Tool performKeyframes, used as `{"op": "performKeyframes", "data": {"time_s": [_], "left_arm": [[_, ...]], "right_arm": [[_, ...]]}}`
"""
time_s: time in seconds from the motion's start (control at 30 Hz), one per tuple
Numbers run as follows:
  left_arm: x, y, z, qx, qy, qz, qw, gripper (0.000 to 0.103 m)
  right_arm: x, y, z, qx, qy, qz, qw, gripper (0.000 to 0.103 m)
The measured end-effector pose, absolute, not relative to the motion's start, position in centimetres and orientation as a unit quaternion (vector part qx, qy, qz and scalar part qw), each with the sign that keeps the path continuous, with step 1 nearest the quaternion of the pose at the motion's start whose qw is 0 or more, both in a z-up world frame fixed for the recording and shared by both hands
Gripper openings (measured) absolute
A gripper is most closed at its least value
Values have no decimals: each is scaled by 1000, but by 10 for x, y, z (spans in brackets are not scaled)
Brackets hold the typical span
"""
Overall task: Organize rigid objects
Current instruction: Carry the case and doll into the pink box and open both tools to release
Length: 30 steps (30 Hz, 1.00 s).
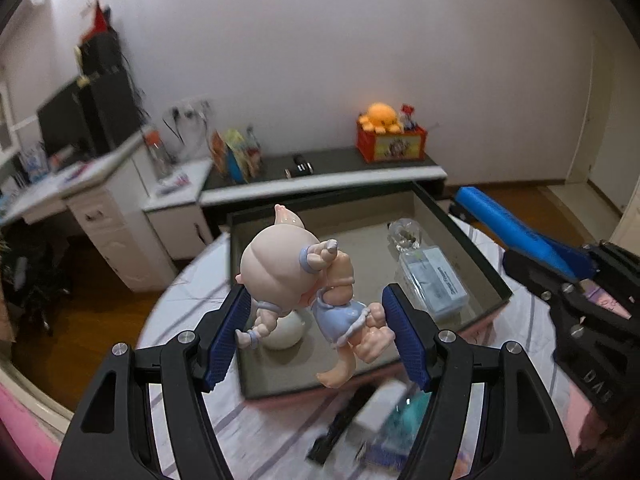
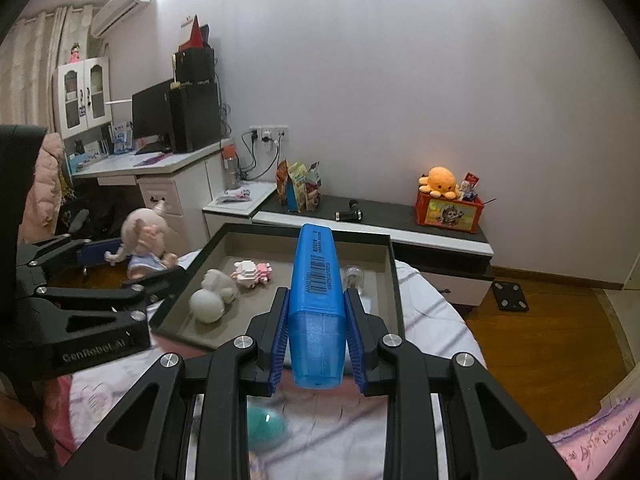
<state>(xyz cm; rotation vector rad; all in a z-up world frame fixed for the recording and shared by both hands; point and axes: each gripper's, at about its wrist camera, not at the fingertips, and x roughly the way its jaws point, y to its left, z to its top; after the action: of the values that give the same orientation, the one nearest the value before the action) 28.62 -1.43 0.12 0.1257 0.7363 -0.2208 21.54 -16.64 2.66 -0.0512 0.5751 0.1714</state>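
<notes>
The left gripper (image 1: pixel 316 328) has its pads pressed on a baby doll (image 1: pixel 304 280), jaws about half spread, carrying it over the near edge of the dark tray (image 2: pixel 394 280). To its right, the right gripper (image 2: pixel 316 340) is clamped tight on a blue case (image 2: pixel 318 292) pointing out over the tray. I'd lower each into bare floor ahead of the fingers, clear of the white figurine (image 2: pixel 212 296) and clear box (image 1: pixel 434 280), then let go gently

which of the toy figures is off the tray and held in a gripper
The pink baby doll in a pale blue outfit, clamped in the left gripper. The white rounded figure and the pink-and-white block figure both lie inside the dark-rimmed tray.
</notes>
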Motion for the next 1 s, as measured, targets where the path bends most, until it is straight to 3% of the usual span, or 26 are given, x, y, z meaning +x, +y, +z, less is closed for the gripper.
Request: {"op": "performKeyframes", "data": {"time_s": [0.5, 0.57, 0.6, 0.63, 0.7, 1.0], "left_arm": [[363, -13, -36, 56, 405, -107, 907, 71], [363, -13, -35, 67, 401, -97, 908, 90], [362, -12, -34, 74, 395, -86, 912, 93], [360, -12, -34, 80, 388, -71, 916, 98], [358, -8, -33, 79, 383, -63, 918, 101], [368, -1, -40, 72, 396, -64, 913, 101]], "right_arm": [[315, -155, -25, -33, 359, 105, 927, 27], [316, -155, -26, -25, 359, 116, 926, 28], [317, -156, -26, -16, 361, 121, 925, 43], [318, -159, -26, -10, 364, 121, 923, 65], [317, -163, -24, -6, 354, 110, 929, 80], [322, -165, -26, -9, 360, 95, 928, 80]]}}
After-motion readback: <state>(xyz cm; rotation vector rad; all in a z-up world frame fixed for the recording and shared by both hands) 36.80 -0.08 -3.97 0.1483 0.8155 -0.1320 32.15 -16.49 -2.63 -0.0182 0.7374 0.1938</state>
